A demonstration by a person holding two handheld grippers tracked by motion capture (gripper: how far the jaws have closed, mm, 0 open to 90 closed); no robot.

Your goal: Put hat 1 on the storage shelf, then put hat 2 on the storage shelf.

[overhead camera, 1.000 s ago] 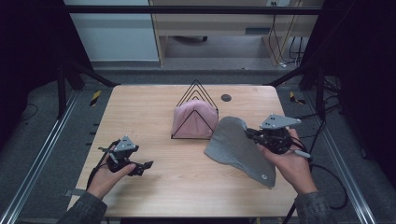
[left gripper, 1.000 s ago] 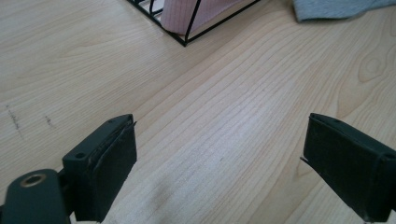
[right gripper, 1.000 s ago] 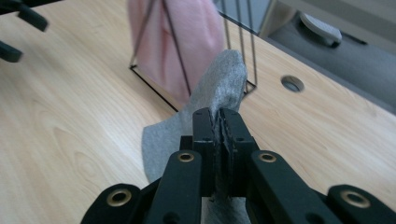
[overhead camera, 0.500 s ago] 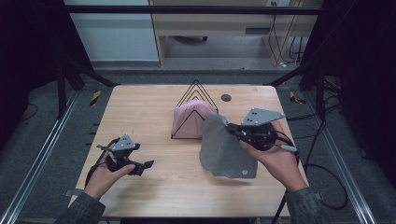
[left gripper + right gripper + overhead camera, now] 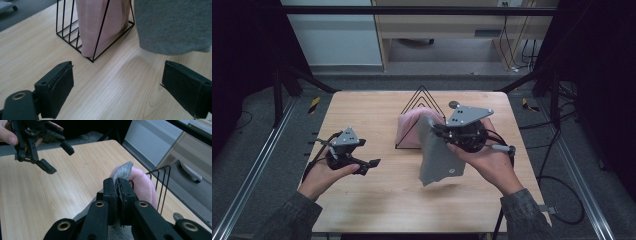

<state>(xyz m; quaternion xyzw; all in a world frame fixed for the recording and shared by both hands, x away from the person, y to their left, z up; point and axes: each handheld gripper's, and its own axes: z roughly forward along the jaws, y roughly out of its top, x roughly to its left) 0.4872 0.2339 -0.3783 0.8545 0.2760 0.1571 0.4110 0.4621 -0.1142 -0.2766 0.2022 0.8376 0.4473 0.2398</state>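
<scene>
Above the wooden table point(image 5: 377, 200), right gripper point(image 5: 438, 131) clamped on grey cloth point(image 5: 438, 160); left gripper point(image 5: 369, 166), at 9 o'clock, jaws apart.

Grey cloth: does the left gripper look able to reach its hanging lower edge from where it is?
Probably yes. The left gripper has open jaws, and bare table lies between it and the grey cloth hanging from the right gripper.

The right gripper point(image 5: 438, 131) pinches a grey cloth point(image 5: 438, 159) hanging just beside the wire rack point(image 5: 421, 98) holding pink cloth point(image 5: 408, 131); the left gripper point(image 5: 371, 165) hovers apart over the table point(image 5: 362, 107).
</scene>
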